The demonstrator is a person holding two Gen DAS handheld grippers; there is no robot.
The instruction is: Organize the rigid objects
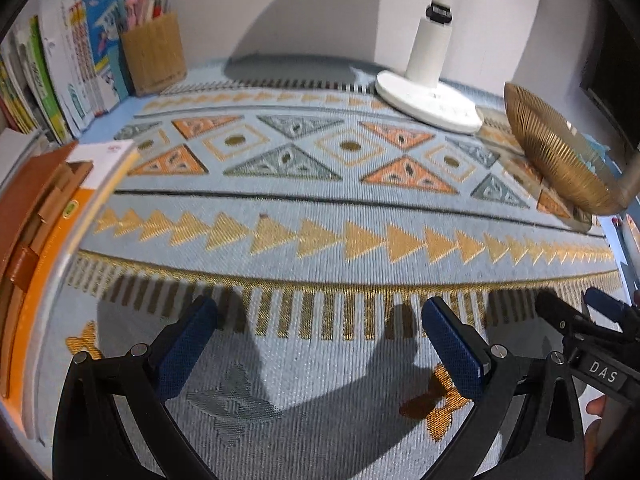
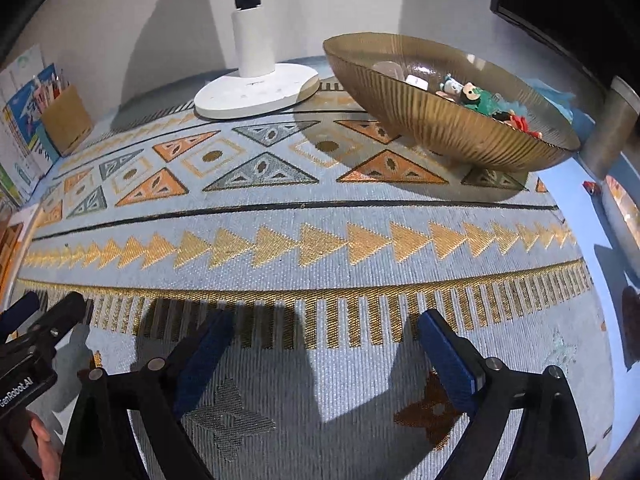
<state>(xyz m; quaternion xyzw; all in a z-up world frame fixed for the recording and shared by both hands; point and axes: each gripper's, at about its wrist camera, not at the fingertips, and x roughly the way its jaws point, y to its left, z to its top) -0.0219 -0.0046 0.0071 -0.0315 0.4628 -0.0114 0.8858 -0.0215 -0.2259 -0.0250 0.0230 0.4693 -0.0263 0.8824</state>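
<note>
Both tools hang side by side over the patterned tabletop cloth (image 2: 320, 240), the left tool (image 1: 320, 344) and right tool (image 2: 326, 354) each spread wide with nothing between the pads. Farther back, the ribbed amber bowl (image 2: 440, 128) holds small toy figures (image 2: 476, 100), beside a white lamp base (image 2: 256, 90).

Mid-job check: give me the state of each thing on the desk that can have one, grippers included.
left gripper: open, nothing between the fingers.
right gripper: open, nothing between the fingers.
amber bowl: upright on the patterned cloth, holding small toy figures.
pen holder: upright, with pens in it.
books: standing on edge by the wall.
lamp base: flat on the cloth.
</note>
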